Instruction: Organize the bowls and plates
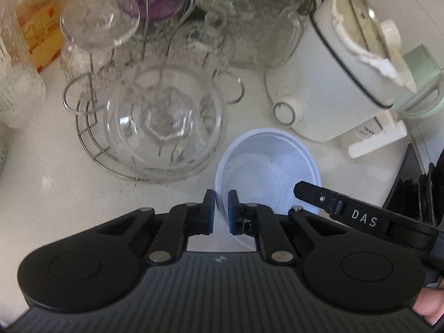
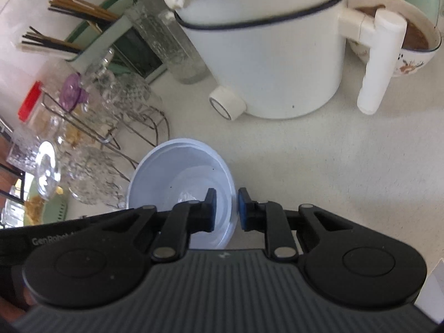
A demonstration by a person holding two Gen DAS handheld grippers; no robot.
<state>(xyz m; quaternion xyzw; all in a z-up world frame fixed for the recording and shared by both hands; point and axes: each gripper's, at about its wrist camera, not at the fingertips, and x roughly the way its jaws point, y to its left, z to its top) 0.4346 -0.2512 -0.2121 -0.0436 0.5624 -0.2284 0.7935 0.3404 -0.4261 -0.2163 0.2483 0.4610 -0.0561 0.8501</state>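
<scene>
A pale blue plastic bowl (image 1: 266, 172) stands upright on the white counter; it also shows in the right wrist view (image 2: 177, 177). My left gripper (image 1: 221, 211) is shut on the bowl's left rim, one finger inside and one outside. My right gripper (image 2: 226, 211) straddles the bowl's right rim with a narrow gap and seems to pinch it. A clear glass bowl (image 1: 163, 125) sits on a round wire rack (image 1: 91, 144) just left of the blue bowl.
A white electric pot (image 2: 263, 55) with a handle stands behind the bowl, also in the left wrist view (image 1: 333, 83). Glass cups and jars (image 2: 91, 105) crowd the wire rack. A ceramic bowl with brown contents (image 2: 410, 44) sits behind the pot's handle. Chopsticks (image 2: 69, 8) stand at the back left.
</scene>
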